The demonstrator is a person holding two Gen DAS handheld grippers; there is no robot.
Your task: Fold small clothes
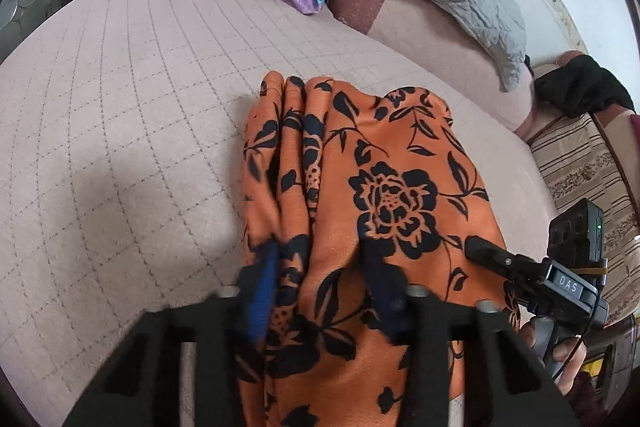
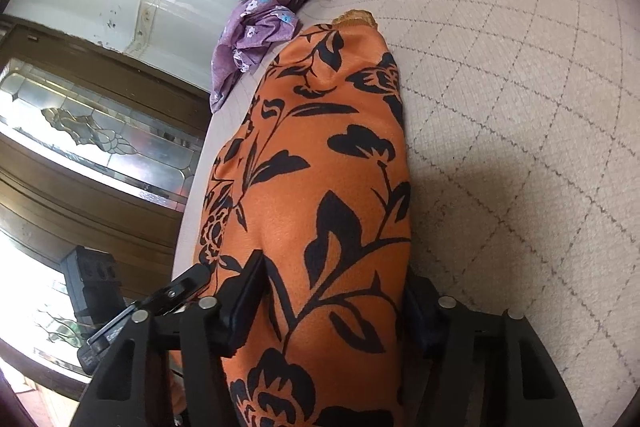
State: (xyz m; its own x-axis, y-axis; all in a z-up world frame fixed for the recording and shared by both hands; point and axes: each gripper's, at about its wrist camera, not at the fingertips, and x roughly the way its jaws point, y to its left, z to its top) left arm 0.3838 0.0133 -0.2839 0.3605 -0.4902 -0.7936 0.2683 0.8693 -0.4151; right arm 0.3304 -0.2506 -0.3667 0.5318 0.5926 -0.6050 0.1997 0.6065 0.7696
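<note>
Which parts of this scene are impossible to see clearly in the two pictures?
- Left wrist view: left gripper fingertips, blurred and partly sunk in the orange garment.
- Right wrist view: right gripper right finger, hidden behind cloth.
- Both views: garment's near end, cut off by the bottom edge.

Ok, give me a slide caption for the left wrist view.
Left gripper and right gripper hold an orange floral garment over the quilted bed.
</note>
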